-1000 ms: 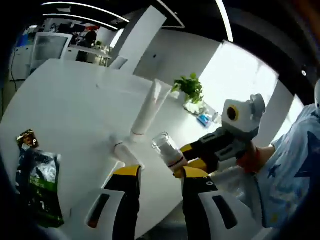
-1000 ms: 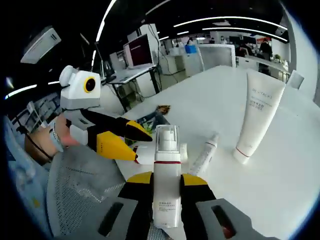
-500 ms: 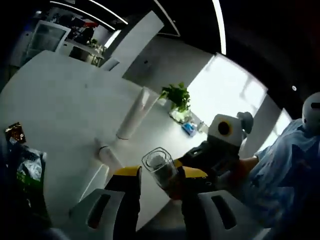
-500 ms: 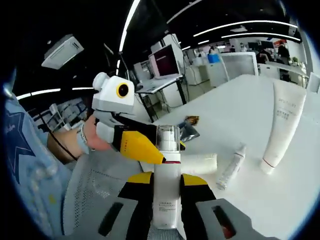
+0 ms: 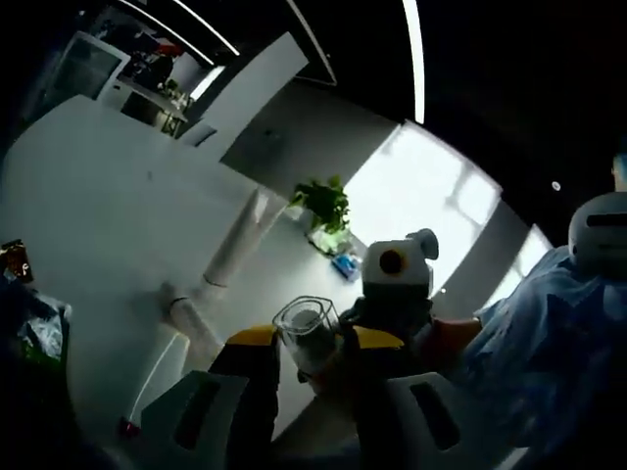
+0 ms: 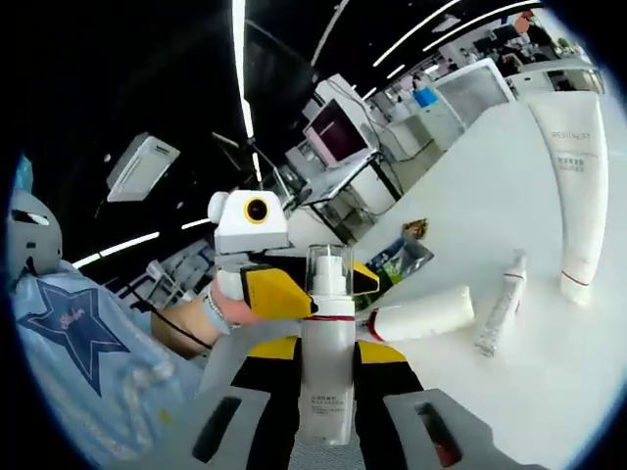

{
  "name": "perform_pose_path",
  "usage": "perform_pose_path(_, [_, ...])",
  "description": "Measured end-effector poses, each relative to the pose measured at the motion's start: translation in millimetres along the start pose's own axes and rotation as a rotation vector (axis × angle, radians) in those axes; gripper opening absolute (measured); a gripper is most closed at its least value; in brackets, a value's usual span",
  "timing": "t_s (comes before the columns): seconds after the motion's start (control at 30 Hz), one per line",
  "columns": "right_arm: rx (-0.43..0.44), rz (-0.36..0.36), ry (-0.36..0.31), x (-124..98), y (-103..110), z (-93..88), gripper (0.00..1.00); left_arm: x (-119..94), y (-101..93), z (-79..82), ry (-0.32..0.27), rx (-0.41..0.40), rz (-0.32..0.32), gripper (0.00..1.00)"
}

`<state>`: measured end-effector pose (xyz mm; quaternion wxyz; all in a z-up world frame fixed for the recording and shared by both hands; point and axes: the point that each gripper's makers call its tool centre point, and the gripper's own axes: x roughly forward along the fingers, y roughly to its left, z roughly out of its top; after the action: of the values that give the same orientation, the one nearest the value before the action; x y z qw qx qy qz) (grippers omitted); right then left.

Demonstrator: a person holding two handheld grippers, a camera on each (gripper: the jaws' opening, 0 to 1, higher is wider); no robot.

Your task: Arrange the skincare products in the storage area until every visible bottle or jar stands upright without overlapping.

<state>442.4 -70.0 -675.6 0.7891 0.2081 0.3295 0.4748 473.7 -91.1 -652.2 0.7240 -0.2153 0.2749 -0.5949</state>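
Note:
My right gripper (image 6: 326, 354) is shut on a white pump bottle (image 6: 326, 377) with a clear cap, held upright in the air. My left gripper (image 6: 338, 294) comes in from the left with its yellow jaws on either side of that cap. In the left gripper view the clear cap (image 5: 306, 331) sits between my open left gripper (image 5: 313, 340)'s jaws, and the right gripper (image 5: 345, 349) holds the bottle from behind. A tall white tube (image 6: 578, 186) stands cap-down on the white table (image 6: 549, 352). A white bottle (image 6: 421, 315) and a slim tube (image 6: 500, 304) lie flat.
A dark snack bag (image 6: 392, 259) lies near the table's edge, also at the left in the left gripper view (image 5: 29, 333). A potted plant (image 5: 323, 201) stands at the far side. A person's hand and blue sleeve (image 6: 88, 362) are behind the left gripper.
The left gripper has closed in on the bottle, so the clear cap now lies between its jaws. Both views have tilted upward, and the right gripper keeps its hold.

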Motion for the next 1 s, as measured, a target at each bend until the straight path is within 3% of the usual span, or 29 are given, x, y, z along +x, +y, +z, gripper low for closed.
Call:
perform_pose_path(0.13, [0.053, 0.058, 0.023, 2, 6, -6.1, 0.13, 1, -4.7, -1.7, 0.015, 0.031, -0.009, 0.23])
perform_pose_path(0.27, [0.059, 0.054, 0.062, 5, 4, -13.2, 0.14, 4, -7.3, -8.4, 0.06, 0.095, 0.011, 0.22])
perform_pose_path(0.4, [-0.056, -0.031, 0.056, 5, -4, -13.0, 0.14, 4, -5.2, -8.2, 0.065, 0.181, 0.064, 0.21])
perform_pose_path(0.5, [-0.134, -0.09, 0.064, 7, -9, -12.3, 0.15, 4, -4.4, -9.0, 0.072, 0.202, 0.079, 0.21])
perform_pose_path(0.8, [-0.314, -0.269, 0.063, 11, -26, -5.4, 0.16, 2, 9.6, -6.4, 0.086, 0.173, 0.168, 0.19])
perform_pose_path(0.87, [-0.329, -0.279, 0.051, 10, -24, -3.4, 0.16, 3, 7.5, -3.7, 0.103, 0.172, 0.194, 0.19])
perform_pose_path(1.0, [-0.364, -0.288, 0.016, 8, -23, 2.7, 0.16, 6, 1.7, 3.1, 0.135, 0.243, 0.245, 0.19])
